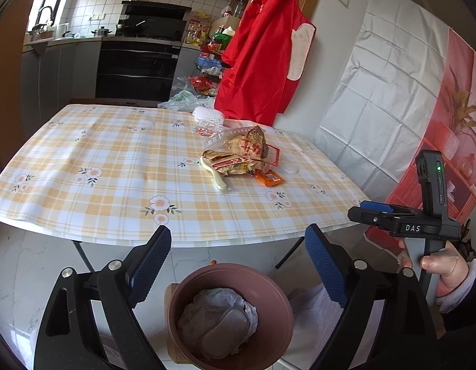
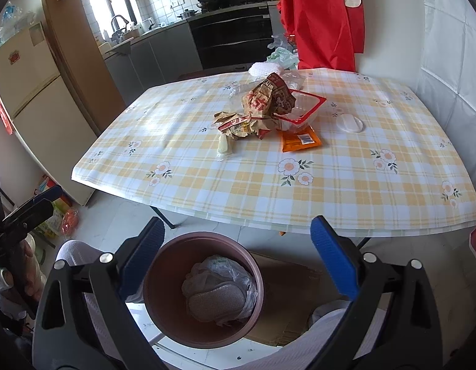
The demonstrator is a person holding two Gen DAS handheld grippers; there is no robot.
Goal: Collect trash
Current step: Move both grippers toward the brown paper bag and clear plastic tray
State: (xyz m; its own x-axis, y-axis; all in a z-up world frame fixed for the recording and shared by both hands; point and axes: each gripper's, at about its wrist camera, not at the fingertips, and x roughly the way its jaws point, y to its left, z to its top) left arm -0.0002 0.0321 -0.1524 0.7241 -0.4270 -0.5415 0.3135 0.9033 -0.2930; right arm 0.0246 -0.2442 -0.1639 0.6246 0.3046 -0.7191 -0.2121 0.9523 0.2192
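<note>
Two grippers, both mine, both over the bin (image 1: 230,314). My left gripper (image 1: 238,265) stands wide, blue pads (image 1: 151,265) well apart, nothing between them and nothing touched. My right gripper (image 2: 236,254) is likewise wide and empty; its pads (image 2: 335,259) frame the bin's rim from above without contact.

The bin sits on the floor just beside the near edge of the table (image 1: 83,160), directly below both grippers. Inside it lie a crumpled clear bag (image 2: 228,269) and, on top of that, a grey mesh-textured piece (image 2: 216,302).

The remaining trash lies on the table, well beyond the bin. A crumpled brown wrapper (image 2: 262,104) forms the middle of the heap. Touching it on the right is a clear tray (image 2: 302,108) with a red rim. An orange packet (image 2: 299,140) lies flat at the near side of the tray, partly under it. A pale squeezed sachet (image 2: 224,146) lies at the wrapper's near left. A white round lid (image 2: 348,123) rests apart, to the right of the tray. White foam netting (image 2: 265,68) sits at the far edge, behind the wrapper.

In the left view my right hand (image 1: 447,271) shows at the right border, cut off by the frame. What lies beneath the wrapper is hidden. The print on the wrapper and packet cannot be read. The bin's base is cut off in the left view.
</note>
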